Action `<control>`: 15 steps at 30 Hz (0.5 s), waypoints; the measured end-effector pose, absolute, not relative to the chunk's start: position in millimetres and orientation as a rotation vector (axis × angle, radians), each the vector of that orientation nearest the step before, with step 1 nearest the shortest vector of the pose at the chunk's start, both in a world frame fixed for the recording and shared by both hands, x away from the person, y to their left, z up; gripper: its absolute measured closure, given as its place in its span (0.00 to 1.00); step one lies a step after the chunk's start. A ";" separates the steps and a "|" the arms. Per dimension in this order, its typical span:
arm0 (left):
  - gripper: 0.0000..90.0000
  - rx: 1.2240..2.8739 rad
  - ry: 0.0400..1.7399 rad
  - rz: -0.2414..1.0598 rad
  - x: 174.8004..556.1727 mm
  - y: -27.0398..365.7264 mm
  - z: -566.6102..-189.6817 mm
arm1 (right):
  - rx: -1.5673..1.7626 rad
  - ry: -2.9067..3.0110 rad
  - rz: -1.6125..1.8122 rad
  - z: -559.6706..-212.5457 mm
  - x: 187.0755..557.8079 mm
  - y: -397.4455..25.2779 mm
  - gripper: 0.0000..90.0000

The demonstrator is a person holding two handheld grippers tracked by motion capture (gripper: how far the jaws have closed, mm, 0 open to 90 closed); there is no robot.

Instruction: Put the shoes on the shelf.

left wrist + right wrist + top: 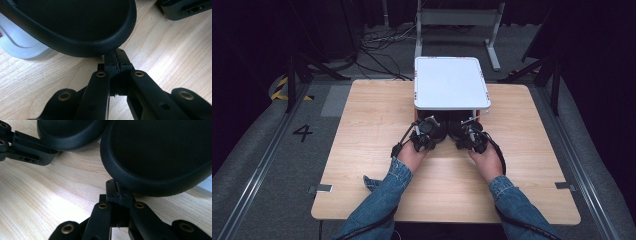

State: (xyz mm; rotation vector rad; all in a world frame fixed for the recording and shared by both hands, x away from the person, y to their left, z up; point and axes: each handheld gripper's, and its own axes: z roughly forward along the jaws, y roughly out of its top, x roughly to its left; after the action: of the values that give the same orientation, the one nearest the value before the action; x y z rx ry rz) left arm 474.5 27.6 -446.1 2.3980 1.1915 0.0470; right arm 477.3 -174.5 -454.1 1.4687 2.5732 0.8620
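Two black padded ear cups lie side by side on the wooden table, just in front of a white raised platform (451, 82). The left ear cup (75, 27) hangs over my left gripper (116, 58), whose jaws are pressed together with their tips at the pad's rim. The right ear cup (160, 157) sits likewise over my right gripper (117, 191), also shut, its tips touching the cushion's lower edge. From above, the left gripper (424, 136) and right gripper (472, 137) sit close together by the cups (435, 127). Whether either pinches the cushion is hidden.
The light wooden table (362, 130) stretches wide on both sides and toward the person. A rounded white foot (22, 46) of the platform stands just behind the left cup. Cables and metal stand legs (492, 47) lie on the floor beyond the table.
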 end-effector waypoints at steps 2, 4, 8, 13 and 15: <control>1.00 2.385 1.188 0.038 473.1 27.4 -447.0 | 1.461 2.576 0.851 -455.3 477.0 -174.2 1.00; 0.98 2.385 1.175 0.035 468.7 29.5 -445.3 | 1.465 2.571 0.859 -455.2 474.8 -174.7 1.00; 0.89 2.377 1.140 0.017 458.9 35.6 -437.1 | 1.418 2.582 0.913 -444.7 465.5 -178.7 0.96; 0.77 2.357 1.065 0.056 432.1 55.5 -411.3 | 1.256 2.522 0.981 -416.7 440.6 -196.5 0.72; 0.74 2.348 1.057 0.073 427.2 59.1 -406.9 | 1.231 2.505 0.996 -412.8 436.7 -201.5 0.68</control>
State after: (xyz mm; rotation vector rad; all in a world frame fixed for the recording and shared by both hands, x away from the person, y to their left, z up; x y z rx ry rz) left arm 427.2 59.1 -406.9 2.3477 1.0570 0.0731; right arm 436.7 -201.5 -412.8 1.2313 2.5054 0.9956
